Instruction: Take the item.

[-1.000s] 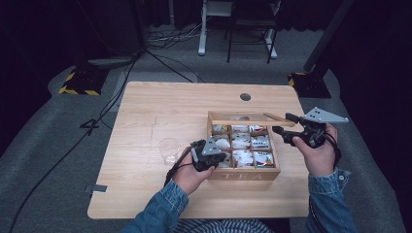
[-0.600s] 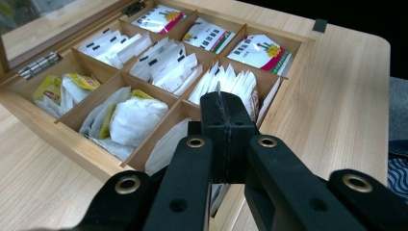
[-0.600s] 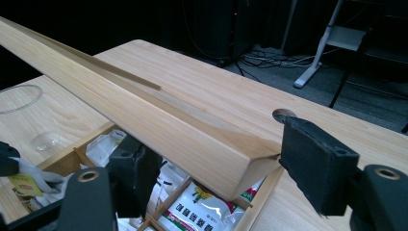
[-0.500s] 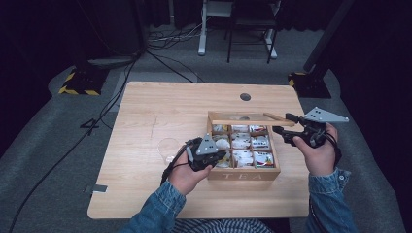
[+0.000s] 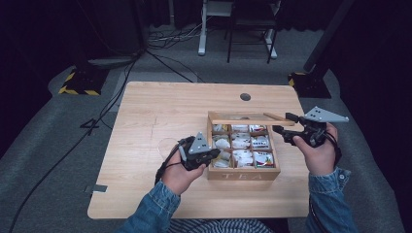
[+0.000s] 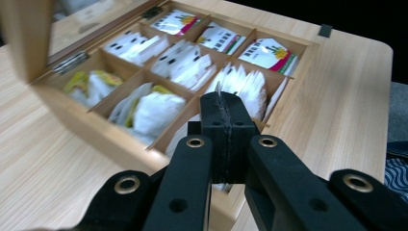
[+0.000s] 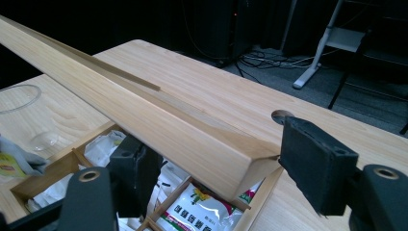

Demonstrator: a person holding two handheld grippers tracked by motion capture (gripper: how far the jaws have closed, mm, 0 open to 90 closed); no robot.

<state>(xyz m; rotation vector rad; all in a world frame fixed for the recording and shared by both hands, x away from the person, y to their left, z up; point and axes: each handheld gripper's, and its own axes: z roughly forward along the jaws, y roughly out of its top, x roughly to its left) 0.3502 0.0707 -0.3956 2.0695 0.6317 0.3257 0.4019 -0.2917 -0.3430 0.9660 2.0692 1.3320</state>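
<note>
A wooden tea box (image 5: pixel 243 174) marked TEA sits right of the table's middle, its compartments full of tea bags. Its lid (image 5: pixel 245 119) is raised, and my right gripper (image 5: pixel 283 123) is shut on the lid's right end. In the right gripper view the lid (image 7: pixel 144 110) runs between the two pads of my right gripper (image 7: pixel 223 166). My left gripper (image 5: pixel 214 154) hovers at the box's front left corner. In the left gripper view it (image 6: pixel 223 103) is shut on a tea bag (image 6: pixel 219 89), whose thin white edge pokes out between the jaws. The bag's yellow tag (image 7: pixel 12 166) appears at the far left.
A clear glass (image 5: pixel 167 145) stands on the wooden table (image 5: pixel 160 107) just left of my left hand. A round cable hole (image 5: pixel 245 96) lies behind the box. A chair, a desk frame and cables stand on the floor beyond the table's far edge.
My left hand has risen a little and drawn slightly left, away from the box, with its jaws still shut. The right hand and the lid have kept still.
</note>
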